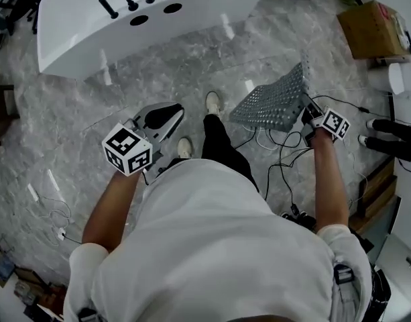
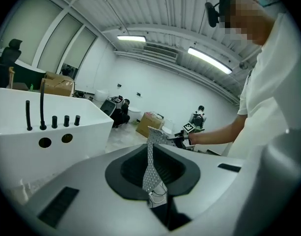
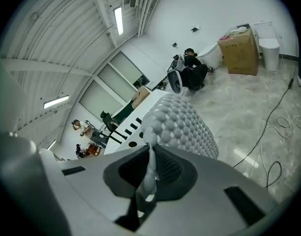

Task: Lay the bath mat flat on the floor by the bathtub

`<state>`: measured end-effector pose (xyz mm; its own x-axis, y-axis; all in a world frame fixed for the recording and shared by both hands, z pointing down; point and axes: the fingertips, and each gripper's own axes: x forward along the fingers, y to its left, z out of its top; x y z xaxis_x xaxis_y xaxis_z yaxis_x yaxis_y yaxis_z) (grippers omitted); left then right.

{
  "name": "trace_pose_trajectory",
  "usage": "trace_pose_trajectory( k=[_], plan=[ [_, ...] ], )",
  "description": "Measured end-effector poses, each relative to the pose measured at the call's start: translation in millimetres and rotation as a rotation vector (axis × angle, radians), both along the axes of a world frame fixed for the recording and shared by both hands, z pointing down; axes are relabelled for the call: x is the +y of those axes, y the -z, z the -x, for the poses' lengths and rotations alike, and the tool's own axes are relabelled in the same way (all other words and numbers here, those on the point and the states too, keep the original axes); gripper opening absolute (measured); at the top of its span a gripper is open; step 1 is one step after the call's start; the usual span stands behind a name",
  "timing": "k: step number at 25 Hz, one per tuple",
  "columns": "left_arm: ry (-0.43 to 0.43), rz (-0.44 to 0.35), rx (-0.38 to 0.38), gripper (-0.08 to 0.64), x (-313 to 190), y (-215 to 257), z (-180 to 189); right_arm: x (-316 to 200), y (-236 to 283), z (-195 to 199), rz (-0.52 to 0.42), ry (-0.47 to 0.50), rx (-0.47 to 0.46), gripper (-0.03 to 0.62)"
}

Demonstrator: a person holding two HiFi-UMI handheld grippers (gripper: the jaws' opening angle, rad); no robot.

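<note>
Hanging above the grey floor (image 1: 192,66), the bath mat (image 1: 272,102) is pinched at one edge by the right gripper (image 1: 307,116), whose jaws press together on it. The left gripper (image 1: 171,115) is well apart from the mat, its jaws a little spread with nothing between them. The white bathtub (image 1: 71,25) stands ahead.

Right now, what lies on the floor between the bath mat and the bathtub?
Nothing: the head view shows only bare marble floor between the bath mat and the bathtub.

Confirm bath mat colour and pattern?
Grey, covered in raised round bumps; the bath mat shows best in the right gripper view.
</note>
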<state>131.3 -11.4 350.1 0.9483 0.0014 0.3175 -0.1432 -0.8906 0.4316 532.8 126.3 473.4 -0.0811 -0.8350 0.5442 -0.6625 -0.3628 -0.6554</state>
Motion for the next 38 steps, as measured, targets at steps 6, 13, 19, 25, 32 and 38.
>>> trace_pose_trajectory(
  k=[6,13,19,25,32,38],
  plan=[
    [0.077,0.016,-0.049,0.046,-62,4,-67,-108,-25,-88,0.014,0.078,0.008,0.037],
    [0.102,0.059,-0.069,0.046,-108,8,-147,-212,-72,-175,0.061,0.162,0.041,0.037],
    [0.133,0.127,-0.105,0.046,-119,-18,-165,-300,-116,-203,0.067,0.228,0.107,0.037],
    [0.181,0.188,-0.137,0.046,-131,-48,-164,-375,-182,-181,0.091,0.268,0.143,0.037],
    [0.226,0.266,-0.137,0.046,-143,-96,-133,-421,-276,-86,0.159,0.338,0.126,0.037],
    [0.262,0.316,-0.111,0.046,-148,-138,-95,-447,-333,9,0.206,0.404,0.08,0.037]
  ],
)
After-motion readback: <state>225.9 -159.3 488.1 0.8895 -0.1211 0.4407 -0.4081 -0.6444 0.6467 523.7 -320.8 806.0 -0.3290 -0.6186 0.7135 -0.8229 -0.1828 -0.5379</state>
